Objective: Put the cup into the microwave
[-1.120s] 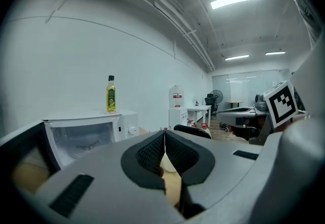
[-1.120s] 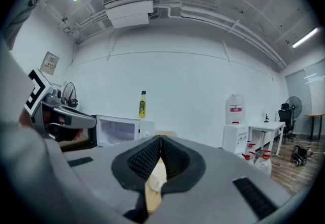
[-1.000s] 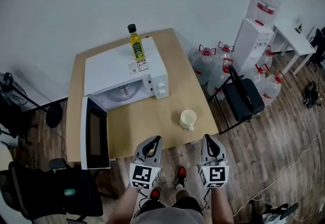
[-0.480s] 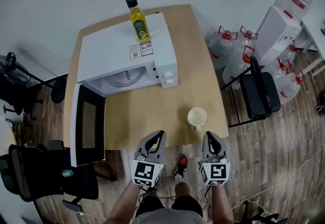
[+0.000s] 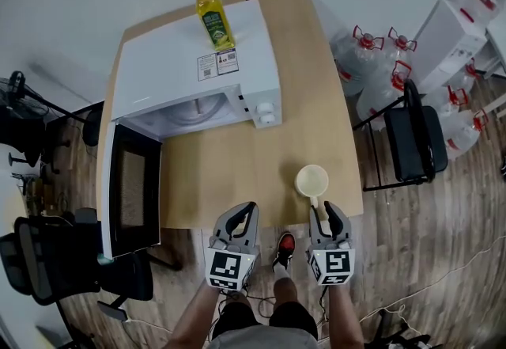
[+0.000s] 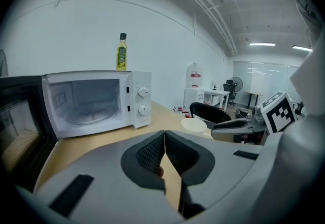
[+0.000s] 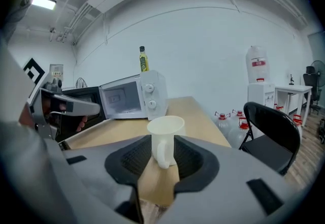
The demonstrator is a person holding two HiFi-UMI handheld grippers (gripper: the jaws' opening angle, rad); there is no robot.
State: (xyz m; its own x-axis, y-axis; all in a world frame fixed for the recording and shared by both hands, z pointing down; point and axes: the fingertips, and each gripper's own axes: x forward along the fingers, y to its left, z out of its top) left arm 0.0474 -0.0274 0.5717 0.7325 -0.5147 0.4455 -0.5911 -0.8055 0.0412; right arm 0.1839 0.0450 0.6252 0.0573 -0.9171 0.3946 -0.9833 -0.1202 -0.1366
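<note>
A cream cup (image 5: 311, 180) stands upright near the front right corner of the wooden table (image 5: 229, 165), its handle toward me. My right gripper (image 5: 326, 211) is at the table edge just short of it. In the right gripper view the cup (image 7: 165, 136) shows between the fingertips of that gripper (image 7: 162, 142). Its jaws have just been opening, and the pads do not press on the cup. My left gripper (image 5: 241, 215) hovers at the front edge, shut and empty (image 6: 164, 134). The white microwave (image 5: 198, 70) stands at the back with its door (image 5: 130, 189) swung open to the left.
A yellow oil bottle (image 5: 212, 13) stands on top of the microwave. A black folding chair (image 5: 411, 142) and several water jugs (image 5: 379, 70) are to the right of the table. A black office chair (image 5: 47, 268) is at the lower left.
Both grippers have come down and forward to the table's front edge. The right jaws, shut before, now stand apart with the cup's handle at their tips. The table looks closer.
</note>
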